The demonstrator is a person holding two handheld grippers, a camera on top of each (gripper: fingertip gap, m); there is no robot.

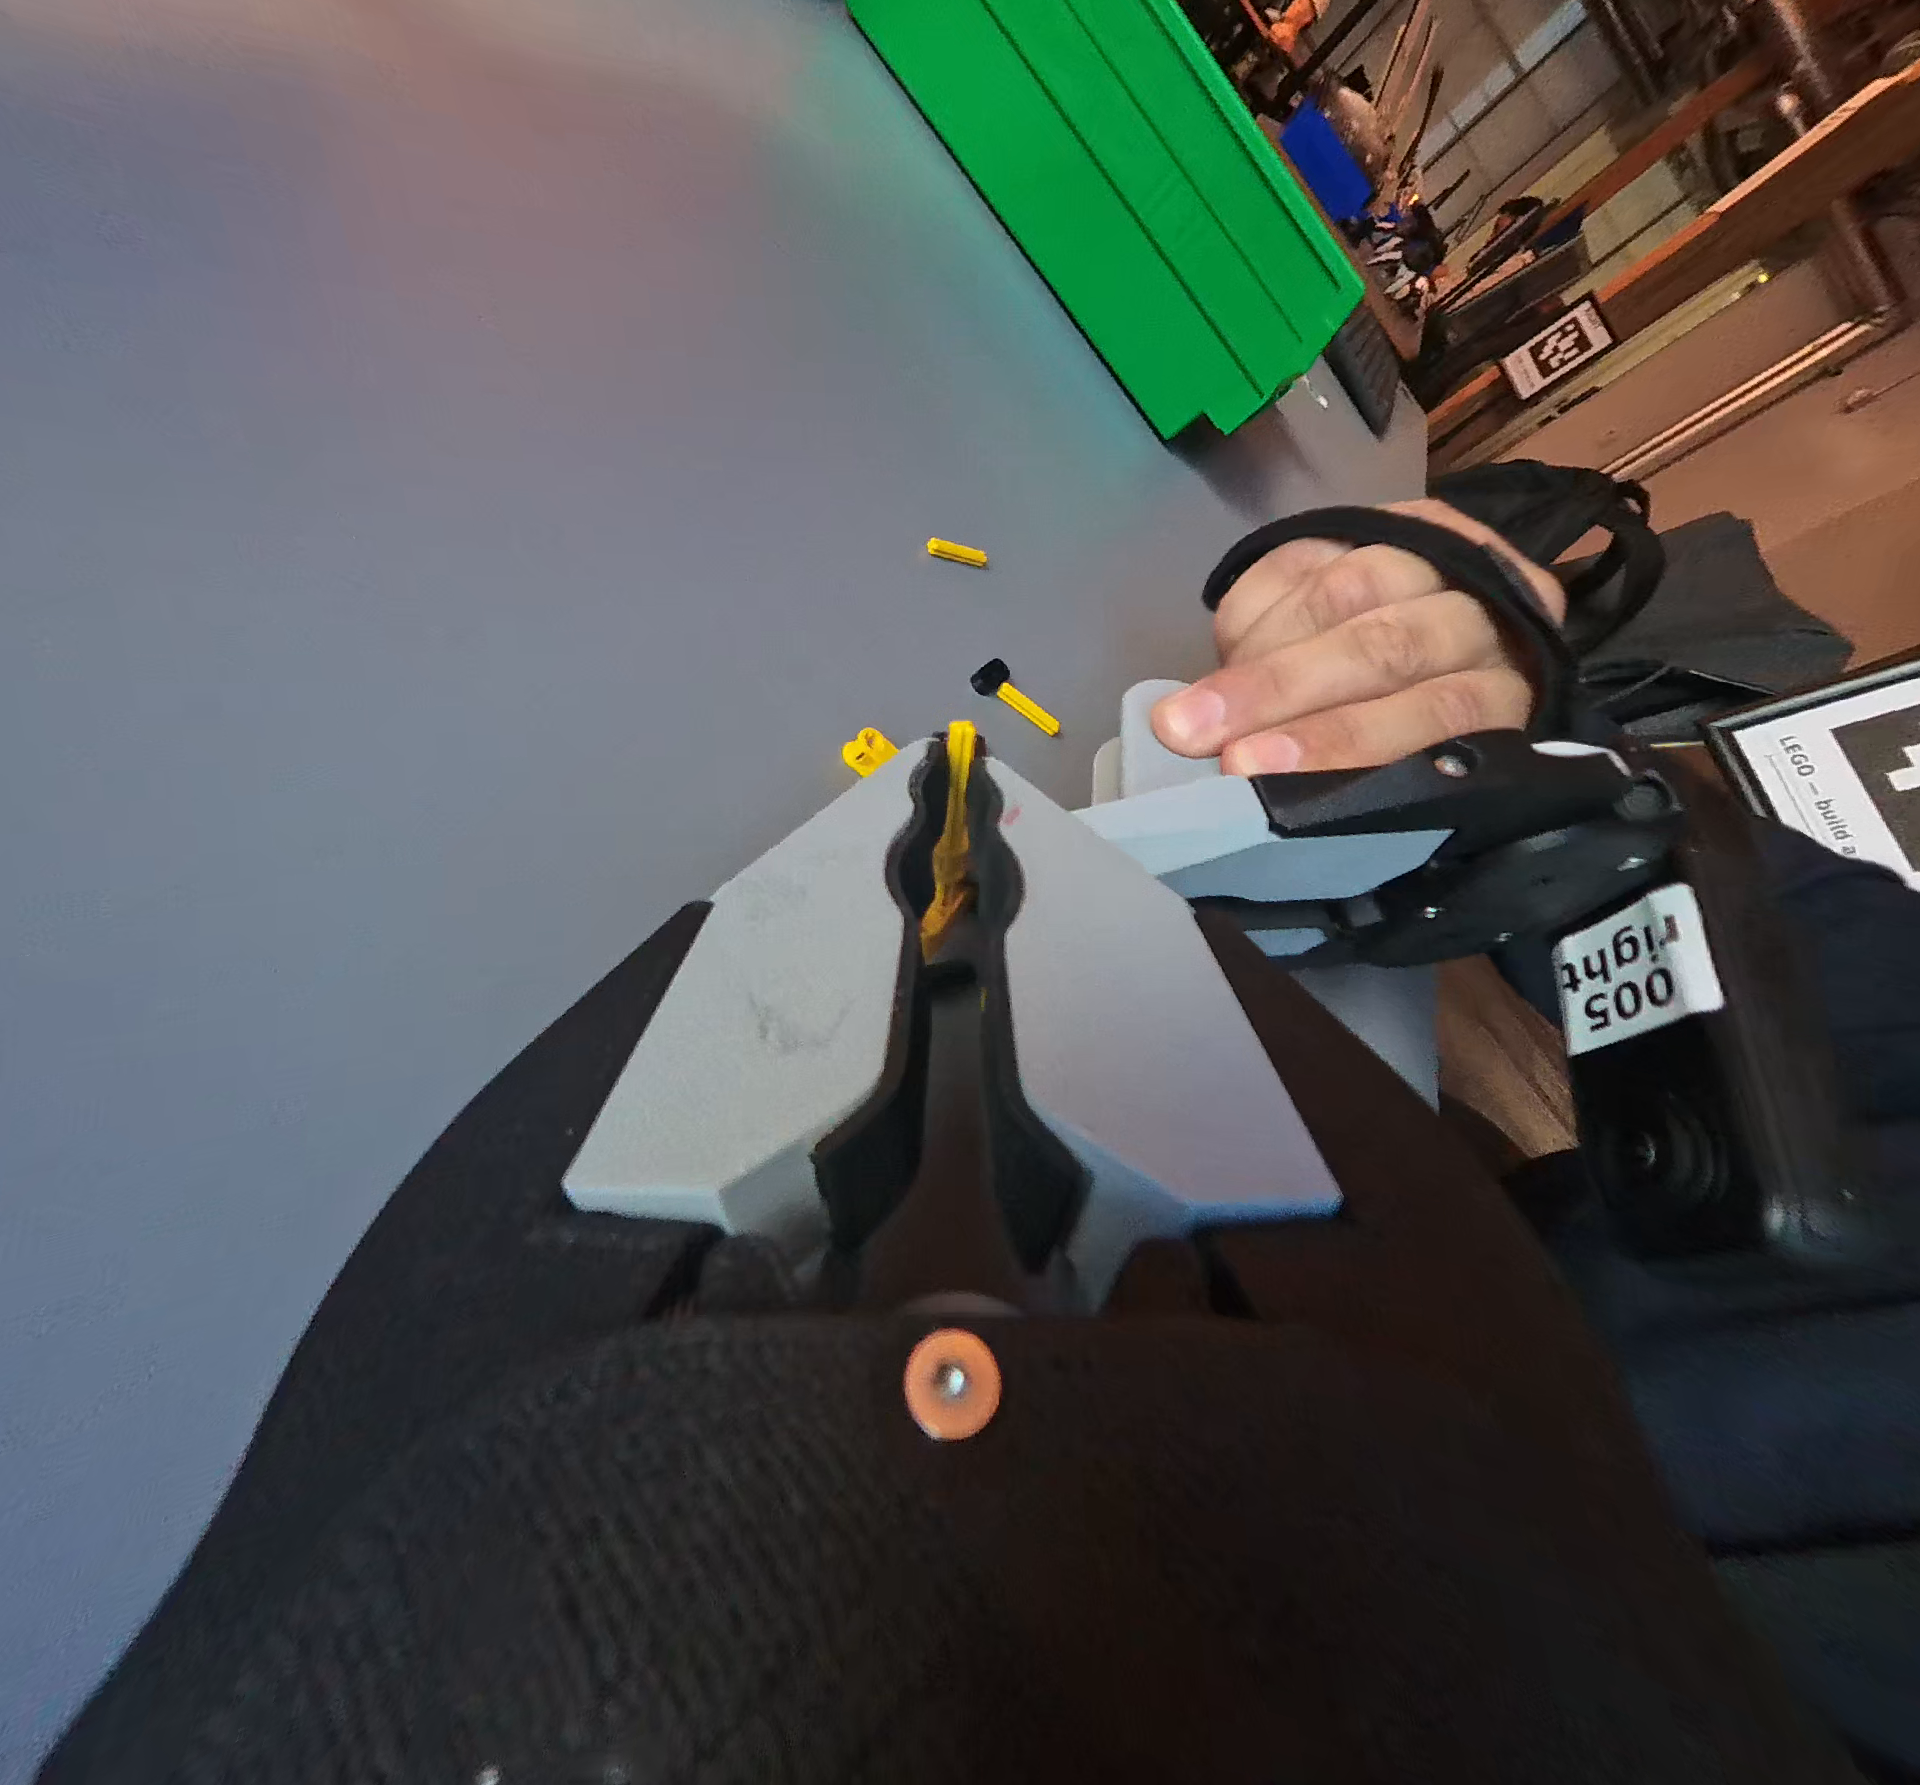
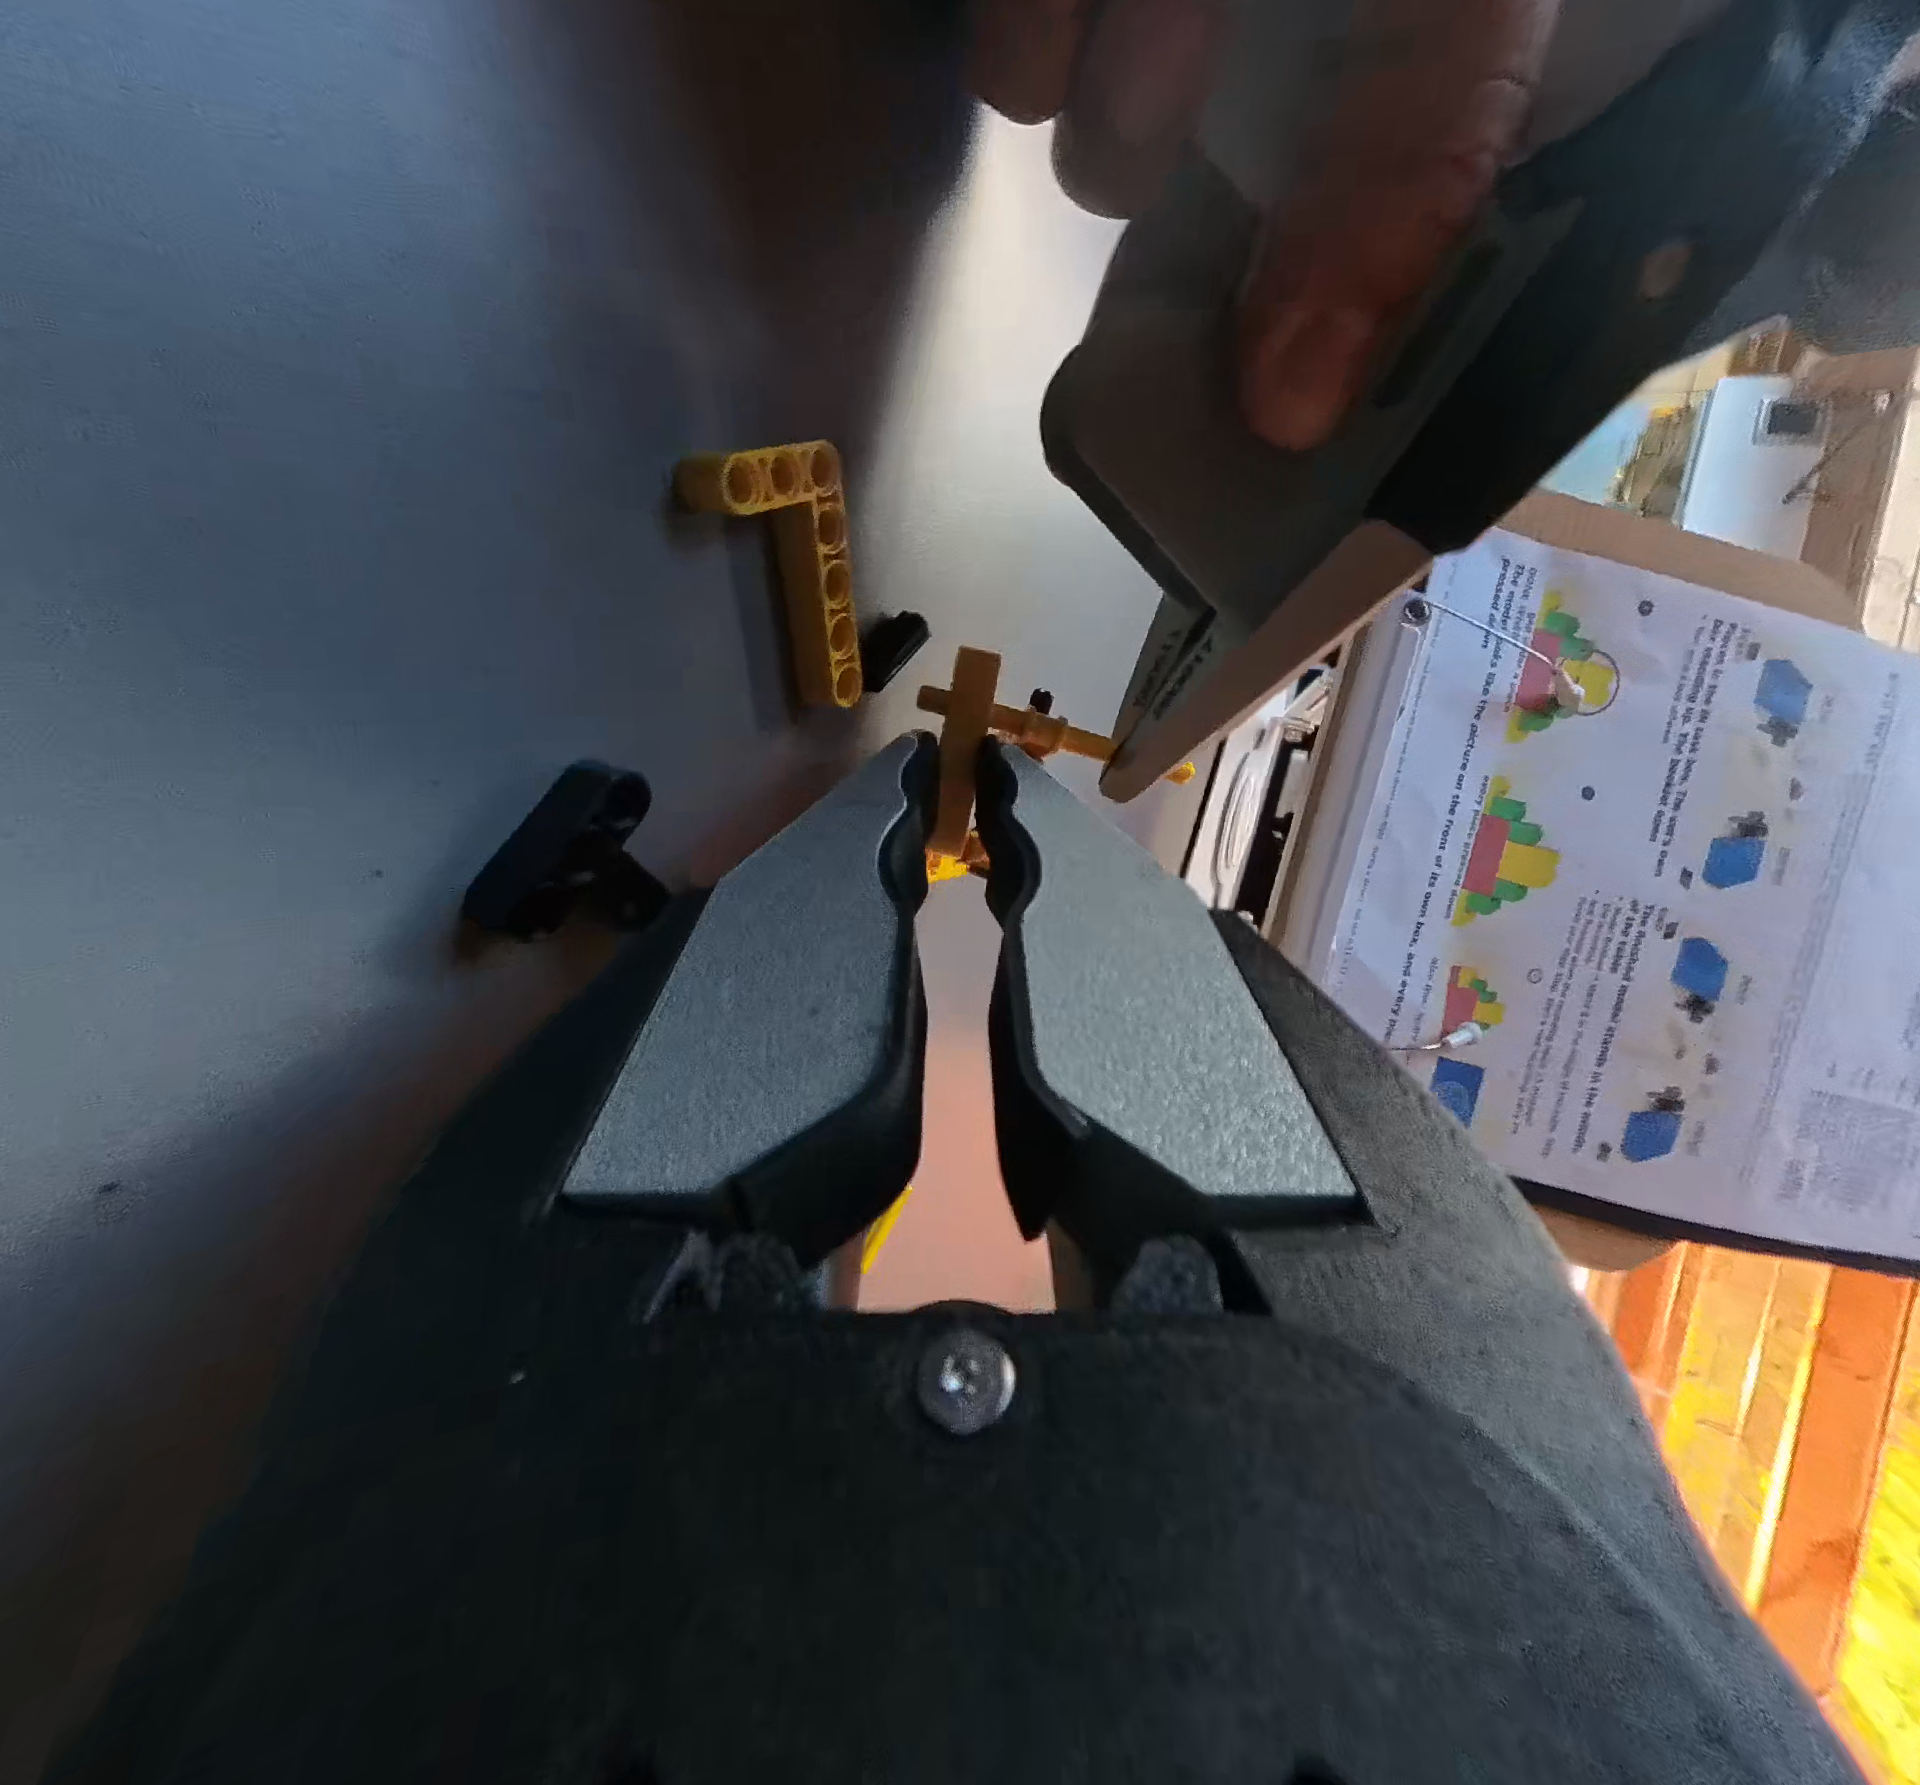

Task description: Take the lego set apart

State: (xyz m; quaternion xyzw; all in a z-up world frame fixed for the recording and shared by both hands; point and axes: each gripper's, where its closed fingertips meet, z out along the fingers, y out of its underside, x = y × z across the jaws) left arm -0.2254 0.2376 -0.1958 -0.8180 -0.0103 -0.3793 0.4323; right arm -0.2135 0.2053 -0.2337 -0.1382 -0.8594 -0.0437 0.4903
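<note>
The grey counter [image 1: 520,488] fills most of both views, with a long green bin [image 1: 1101,177] lying at its far edge and shelving and timber racks of a warehouse-like room beyond; a printed instruction sheet [image 2: 1662,904] with coloured brick pictures sits at the counter's edge beside the right tongs; the left tongs [image 1: 961,748] are clamped together on a thin yellow lego piece [image 1: 958,800] that runs up between their tips, while the right tongs [image 2: 958,748] are closed on the flat yellow part of the same small lego assembly [image 2: 971,707], whose cross axle sticks out sideways toward the left tongs' grey tip; in the left wrist view a hand [image 1: 1371,644] grips the right tongs just beside the left ones, the two pairs meeting at nearly a right angle; on the counter beyond lie loose parts: a yellow L-shaped beam [image 2: 810,561], a black connector [image 2: 561,852] near the right tongs, a yellow axle with a black end [image 1: 1013,696], a short yellow pin [image 1: 956,552] farther off, and a small yellow bush [image 1: 868,751] touching the left tongs' tip in view.
</note>
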